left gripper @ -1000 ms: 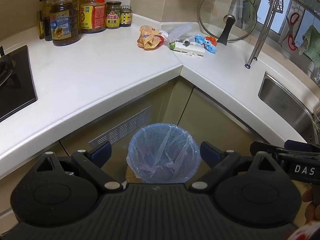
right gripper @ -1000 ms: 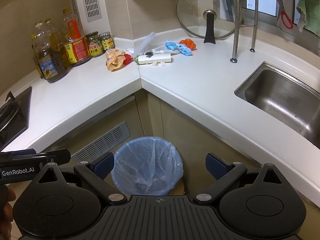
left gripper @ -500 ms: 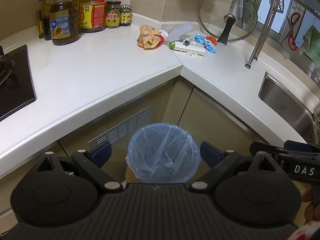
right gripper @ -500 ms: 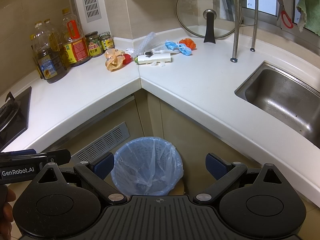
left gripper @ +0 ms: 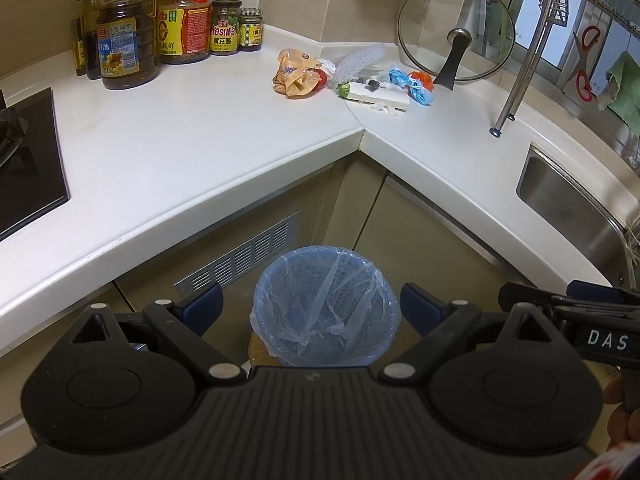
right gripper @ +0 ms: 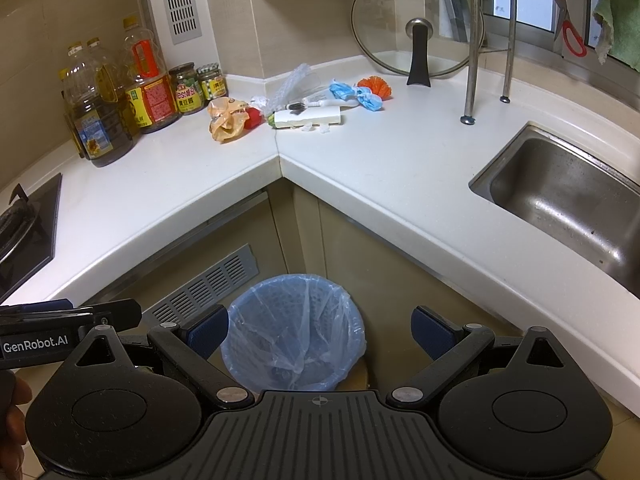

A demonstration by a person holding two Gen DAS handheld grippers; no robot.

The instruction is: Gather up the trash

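left wrist view, crumpled orange wrapper (left gripper: 294, 74) amid countertop trash, both grippers (left gripper: 310, 310) (right gripper: 320, 330) spread wide, empty

The black stovetop (left gripper: 28, 160) is running off the left edge in both views, and the stainless steel sink (right gripper: 568, 208) is being cut by the right edge. The near rim of the blue plastic-lined waste basket (left gripper: 326, 304) is lying behind each gripper's body. Labels on the amber oil bottles (left gripper: 128, 36) are reading too small to make out (only colours show), and a fingertip (left gripper: 624, 412) is peeking in at the frame edge
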